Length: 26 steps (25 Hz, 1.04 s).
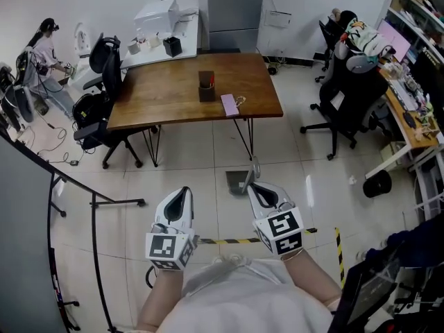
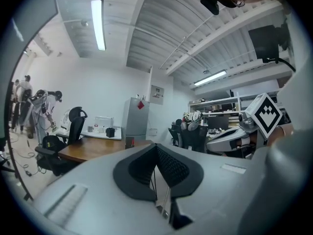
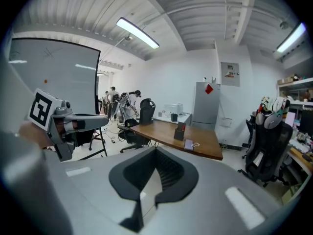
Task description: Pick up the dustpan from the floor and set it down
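Lots of pale tiled floor [image 1: 187, 161] lies open between the person and the long brown wooden table [image 1: 187, 89], whose thin black legs stand at the near edge of that space. A black metal rack foot [image 1: 114, 202] pokes in from the left, and a black office chair on wheels [image 1: 347, 106] stands well off to the right. A strip of black and yellow tape [image 1: 229, 241] runs across the floor just under the two tongs. The small grey dustpan [image 1: 238, 181] sits on the tiles, in front of the table, with its handle sticking up. The white right gripper [image 1: 252, 186] points at it, and its tip shows just beside the dustpan; I cannot tell if they touch. Its jaws are squeezed tight together with nothing in them. The white left gripper [image 1: 186, 191] is held out next to it, apart from the dustpan, and its jaws are pressed together and empty too.
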Motion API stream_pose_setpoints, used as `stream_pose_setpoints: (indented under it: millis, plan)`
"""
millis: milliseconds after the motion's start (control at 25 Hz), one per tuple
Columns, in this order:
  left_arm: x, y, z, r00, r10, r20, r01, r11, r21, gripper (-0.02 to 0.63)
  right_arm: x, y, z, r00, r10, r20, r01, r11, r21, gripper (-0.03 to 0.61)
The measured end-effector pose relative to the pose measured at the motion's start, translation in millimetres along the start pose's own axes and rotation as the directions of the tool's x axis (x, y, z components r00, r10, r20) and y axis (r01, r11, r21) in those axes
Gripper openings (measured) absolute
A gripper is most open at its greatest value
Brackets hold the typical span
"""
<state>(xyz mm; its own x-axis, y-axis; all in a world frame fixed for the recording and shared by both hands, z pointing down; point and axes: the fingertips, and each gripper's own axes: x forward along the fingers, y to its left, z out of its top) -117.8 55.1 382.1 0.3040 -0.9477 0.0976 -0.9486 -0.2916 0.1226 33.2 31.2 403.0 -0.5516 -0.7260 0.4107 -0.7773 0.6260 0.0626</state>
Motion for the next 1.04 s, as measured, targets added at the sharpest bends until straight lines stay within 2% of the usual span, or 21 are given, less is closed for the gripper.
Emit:
stream_pose_setpoints:
  millis: [280,520,1040]
  plan:
    - [-4.8,4.6,12.0,0.999,-0.011,0.051,0.012,1.000,-0.023,0.014,-2.1,5.3,9.0,1.000,0.000,0.014,0.001,1.000,-0.023,0.002]
    - [0.5,-2.5,16.3,0.997,-0.036,0.070,0.036,0.999,0.000,0.014,-4.5,-9.5,11.1,0.999,-0.026,0.023,0.027,1.000,-0.013,0.002]
    - [2.1,3.0,25.1,0.997,-0.039,0.073,0.039,0.999,0.009,0.014,5.6,-1.5,27.3,0.999,-0.017,0.030,0.018,0.999,-0.042,0.002]
